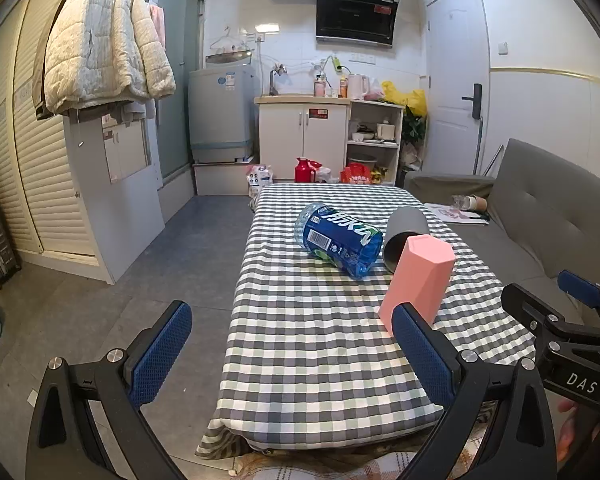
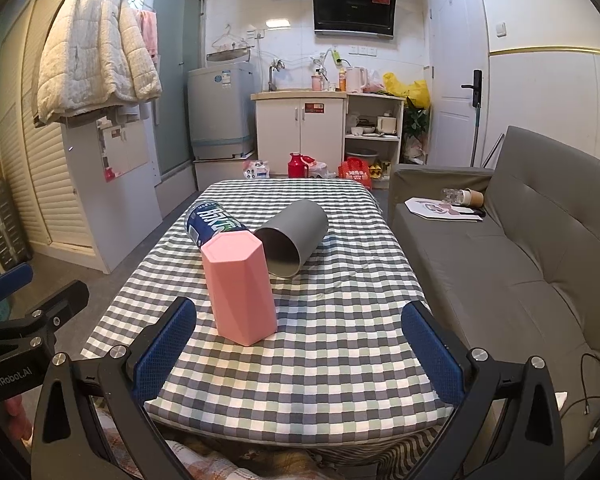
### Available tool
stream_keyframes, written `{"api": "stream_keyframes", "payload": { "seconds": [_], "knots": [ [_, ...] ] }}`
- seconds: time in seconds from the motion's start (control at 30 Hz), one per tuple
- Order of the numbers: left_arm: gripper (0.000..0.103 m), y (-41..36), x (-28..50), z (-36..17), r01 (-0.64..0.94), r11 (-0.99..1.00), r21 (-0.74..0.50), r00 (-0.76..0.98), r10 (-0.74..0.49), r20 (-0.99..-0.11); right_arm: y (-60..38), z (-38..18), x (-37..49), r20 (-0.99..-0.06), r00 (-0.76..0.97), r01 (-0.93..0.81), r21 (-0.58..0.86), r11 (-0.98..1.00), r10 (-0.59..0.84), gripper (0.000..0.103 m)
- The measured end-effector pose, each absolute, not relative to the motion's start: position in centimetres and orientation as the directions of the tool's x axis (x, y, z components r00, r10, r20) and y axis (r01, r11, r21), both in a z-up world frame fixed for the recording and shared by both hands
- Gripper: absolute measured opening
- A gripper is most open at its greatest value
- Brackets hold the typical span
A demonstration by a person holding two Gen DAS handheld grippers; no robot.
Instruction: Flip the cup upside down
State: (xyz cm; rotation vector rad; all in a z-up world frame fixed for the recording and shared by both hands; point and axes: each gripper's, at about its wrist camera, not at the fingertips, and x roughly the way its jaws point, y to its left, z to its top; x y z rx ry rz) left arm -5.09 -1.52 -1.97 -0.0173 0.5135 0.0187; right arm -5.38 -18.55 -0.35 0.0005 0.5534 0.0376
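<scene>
A pink hexagonal cup (image 2: pixel 239 288) stands upside down on the checkered table (image 2: pixel 320 352), closed end up; it also shows in the left wrist view (image 1: pixel 418 280). A grey cup (image 2: pixel 294 236) lies on its side behind it, mouth toward me, also in the left wrist view (image 1: pixel 402 236). My left gripper (image 1: pixel 296 356) is open and empty at the table's near left edge. My right gripper (image 2: pixel 300 354) is open and empty, just in front of the pink cup, not touching it.
A blue labelled bottle (image 1: pixel 338 240) lies on its side left of the grey cup. A grey sofa (image 2: pixel 520 260) runs along the table's right side. Kitchen cabinets (image 2: pixel 300 132) and floor clutter sit beyond the far edge.
</scene>
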Motion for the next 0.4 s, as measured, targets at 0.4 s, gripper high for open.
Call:
{"api": "stream_keyframes", "payload": {
  "seconds": [0.4],
  "knots": [
    [0.103, -1.56, -5.30, -1.80, -0.017, 1.000, -0.001, 0.875, 0.014, -0.484, -18.54, -0.32, -5.36, -0.526, 0.850, -0.035, 0.011, 0.999, 0.035, 0.103]
  ]
}}
